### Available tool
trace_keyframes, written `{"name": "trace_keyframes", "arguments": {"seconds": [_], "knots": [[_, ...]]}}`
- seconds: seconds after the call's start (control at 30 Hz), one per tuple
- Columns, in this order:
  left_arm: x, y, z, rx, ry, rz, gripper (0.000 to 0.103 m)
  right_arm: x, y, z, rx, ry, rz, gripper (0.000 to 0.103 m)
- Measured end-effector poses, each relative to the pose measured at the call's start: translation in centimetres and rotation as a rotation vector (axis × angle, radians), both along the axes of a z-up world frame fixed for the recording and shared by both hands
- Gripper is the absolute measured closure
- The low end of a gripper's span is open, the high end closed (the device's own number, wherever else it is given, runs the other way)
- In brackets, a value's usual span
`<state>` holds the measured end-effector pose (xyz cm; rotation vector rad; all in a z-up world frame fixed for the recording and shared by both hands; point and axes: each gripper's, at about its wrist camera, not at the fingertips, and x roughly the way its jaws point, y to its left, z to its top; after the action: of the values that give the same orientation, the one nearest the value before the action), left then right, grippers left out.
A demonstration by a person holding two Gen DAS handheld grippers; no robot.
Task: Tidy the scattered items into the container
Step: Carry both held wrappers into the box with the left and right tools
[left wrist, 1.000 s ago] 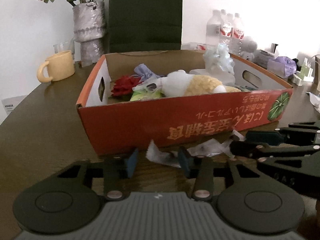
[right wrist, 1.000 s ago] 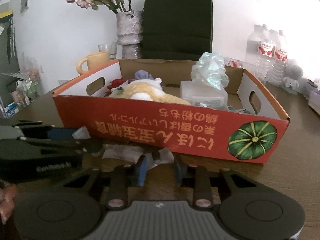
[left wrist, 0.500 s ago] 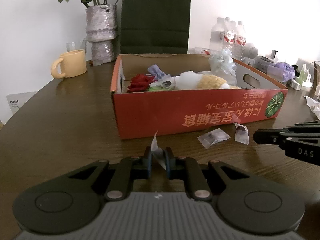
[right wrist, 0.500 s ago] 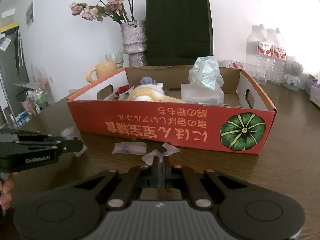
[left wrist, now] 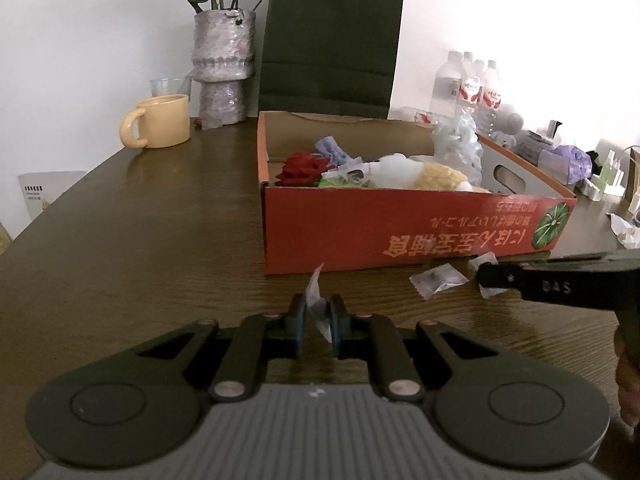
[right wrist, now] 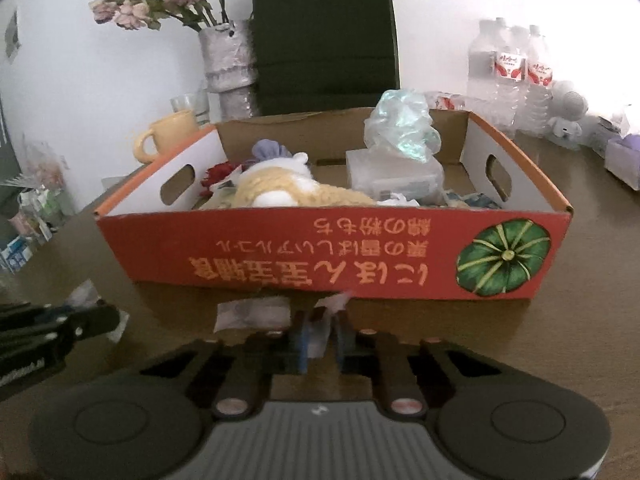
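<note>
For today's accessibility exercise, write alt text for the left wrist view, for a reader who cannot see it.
The left gripper is shut on a small clear wrapper above a dark wooden table, in front of an orange cardboard box holding a plush toy. The right gripper enters from the right, near another wrapper.

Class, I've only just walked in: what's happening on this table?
A person is tidying scraps into the orange box. The left gripper is shut on a wrapper scrap, and the right gripper is shut on another scrap, both just in front of the box. A third wrapper lies on the table. The box already holds a plush toy and other bits.
</note>
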<state>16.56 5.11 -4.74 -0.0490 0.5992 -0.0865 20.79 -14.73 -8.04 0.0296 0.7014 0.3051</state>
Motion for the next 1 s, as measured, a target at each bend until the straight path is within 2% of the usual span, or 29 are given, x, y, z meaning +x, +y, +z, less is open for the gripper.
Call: {"name": "trace_keyframes", "arguments": {"seconds": [0.23, 0.43, 0.6, 0.7, 0.83, 1.0], "knots": [[-1.4, -0.1, 1.4, -0.037, -0.050, -0.034, 0.090, -3.1, -2.4, 1.8, 0.041, -0.056, -0.006, 0.098], [-1.5, -0.6, 4.7, -0.059, -0.140, -0.065, 0.090, -4.6, -3.9, 5.7, 0.092, -0.171, -0.003, 0.098], [0.7, -1.7, 7.8, -0.058, -0.217, -0.084, 0.090, -2.4, -4.5, 8.8, 0.125, -0.240, -0.014, 0.098], [2.8, -2.3, 8.9, -0.060, -0.236, -0.087, 0.090, -0.7, -4.3, 9.9, 0.144, -0.258, -0.011, 0.098], [6.1, -2.5, 8.8, -0.092, -0.212, -0.080, 0.090, 1.9, -3.3, 10.2, 0.144, -0.259, 0.002, 0.097], [10.1, -2.3, 7.2, -0.130, -0.162, -0.058, 0.090, 5.2, -1.7, 9.1, 0.137, -0.231, 0.016, 0.098]]}}
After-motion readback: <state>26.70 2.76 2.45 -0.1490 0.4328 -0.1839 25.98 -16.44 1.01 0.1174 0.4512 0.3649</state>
